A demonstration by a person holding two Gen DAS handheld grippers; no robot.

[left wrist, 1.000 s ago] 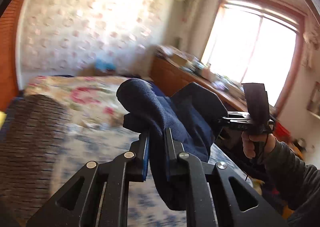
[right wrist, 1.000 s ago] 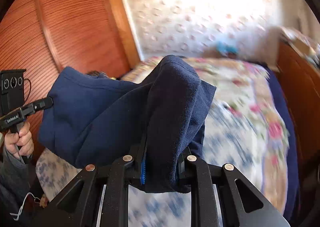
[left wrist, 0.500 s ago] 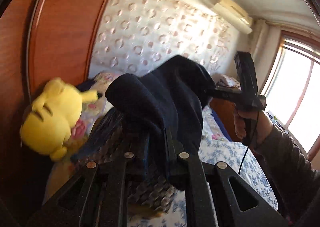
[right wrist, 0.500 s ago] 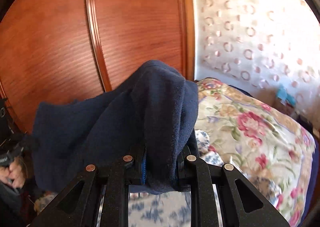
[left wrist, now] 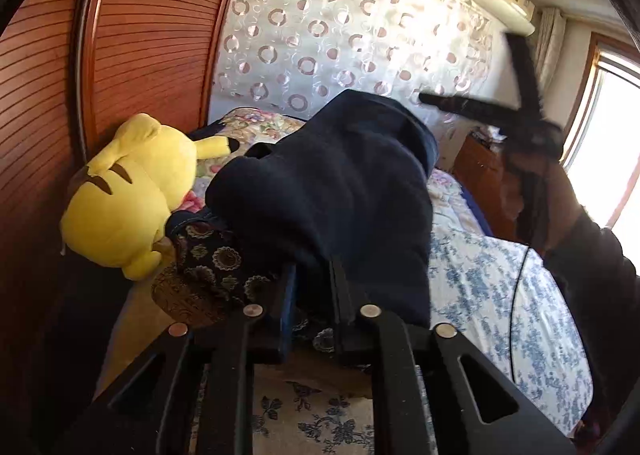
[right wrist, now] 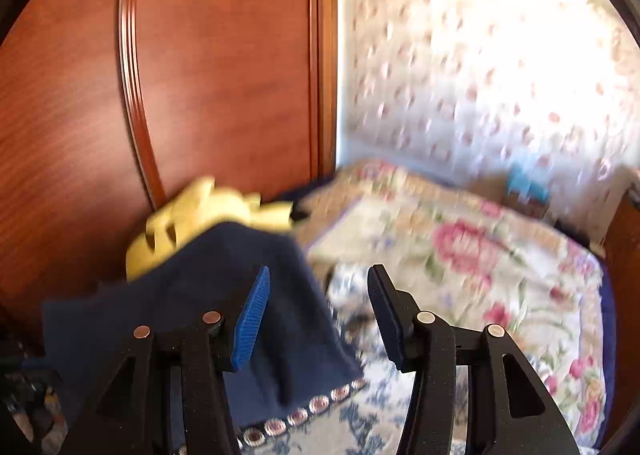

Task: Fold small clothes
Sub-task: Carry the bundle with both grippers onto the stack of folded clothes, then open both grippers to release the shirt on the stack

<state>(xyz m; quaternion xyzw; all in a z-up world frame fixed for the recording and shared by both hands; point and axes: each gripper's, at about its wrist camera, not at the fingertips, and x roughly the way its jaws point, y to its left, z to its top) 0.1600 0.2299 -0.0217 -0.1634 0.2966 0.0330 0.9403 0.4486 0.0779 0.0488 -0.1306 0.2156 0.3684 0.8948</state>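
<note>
Wardrobe: reddish-brown slatted wood, fills the left side of both views, standing against the bed's left edge
Plush toy: yellow, lying at the bed's left edge against the wardrobe; it shows blurred in the right wrist view just behind the garment
Patterned cushion: dark with gold medallions, just below the plush toy, partly under the garment
Navy garment: thick dark blue fleece, bunched in a mound over the patterned cushion near the bed's left edge
Garment axis: in the left wrist view the long axis runs from the left gripper up and away toward the curtained wall, the far end highest; in the right wrist view it drapes as a peak with a hem sloping down to the lower right
Left gripper: jaws easing apart yet fabric is between them and the pads press on it, so it grasps the garment's near end
Right gripper: jaws spreading, blue pads well apart, nothing between them; the garment lies behind and beside its left finger, released
Bed: blue-and-white floral sheet on the near part, pink rose quilt toward the far edge
Curtained wall: pale with ring pattern, behind the bed's far edge
Right hand: dark and blurred at the right of the left wrist view, a dark sleeve below it
Window: bright, far right
</note>
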